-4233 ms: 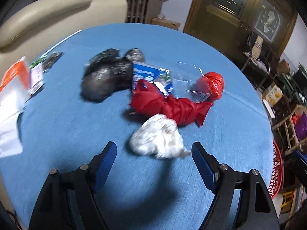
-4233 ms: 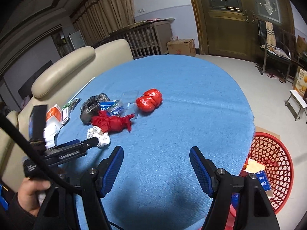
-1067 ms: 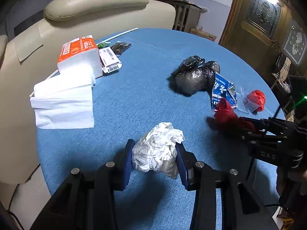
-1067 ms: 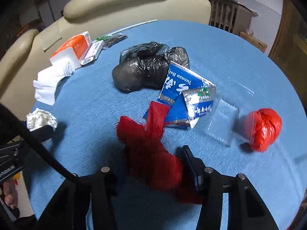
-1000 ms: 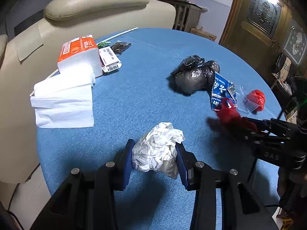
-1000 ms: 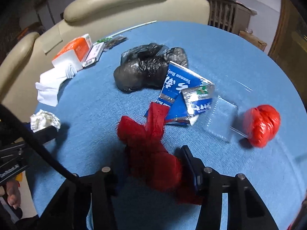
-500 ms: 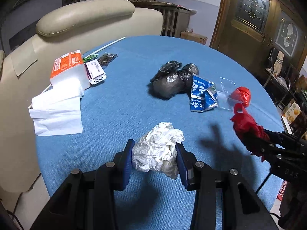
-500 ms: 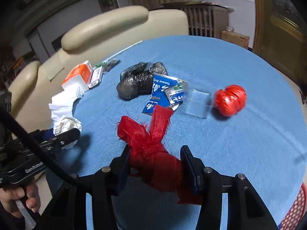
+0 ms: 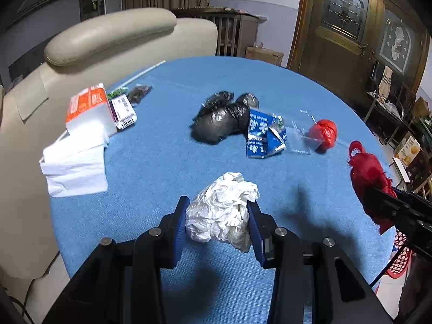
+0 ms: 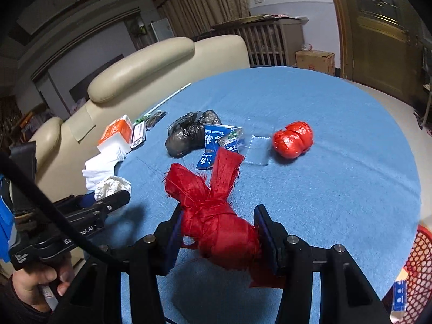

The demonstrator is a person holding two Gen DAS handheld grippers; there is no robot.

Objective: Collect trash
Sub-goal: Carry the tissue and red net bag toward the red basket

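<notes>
Both grippers have lifted their loads off the blue table (image 9: 151, 162) since a second ago, and the red bundle, which then lay beside the other litter, now hangs clear of it above the near edge. The left gripper (image 9: 219, 217) pinches a crumpled white paper wad (image 9: 221, 210) between its blue pads, creased and lumpy, held above the cloth. The right gripper (image 10: 217, 236) is pressed onto a red cloth bundle (image 10: 213, 210), knotted at the middle, with frayed, hairy edges and two flaps sticking up past the fingers. Farther out on the table lie a black plastic bag (image 9: 221, 120), a torn blue wrapper (image 9: 263, 135) touching it, a clear plastic lid (image 10: 257, 149) and a shiny red ball of plastic (image 10: 293, 139). Near the cream sofa (image 9: 108, 35) sit an orange tissue pack (image 9: 87, 108) and loose white tissues (image 9: 75, 167). A red basket (image 10: 415, 272) stands on the floor past the table's right edge.
</notes>
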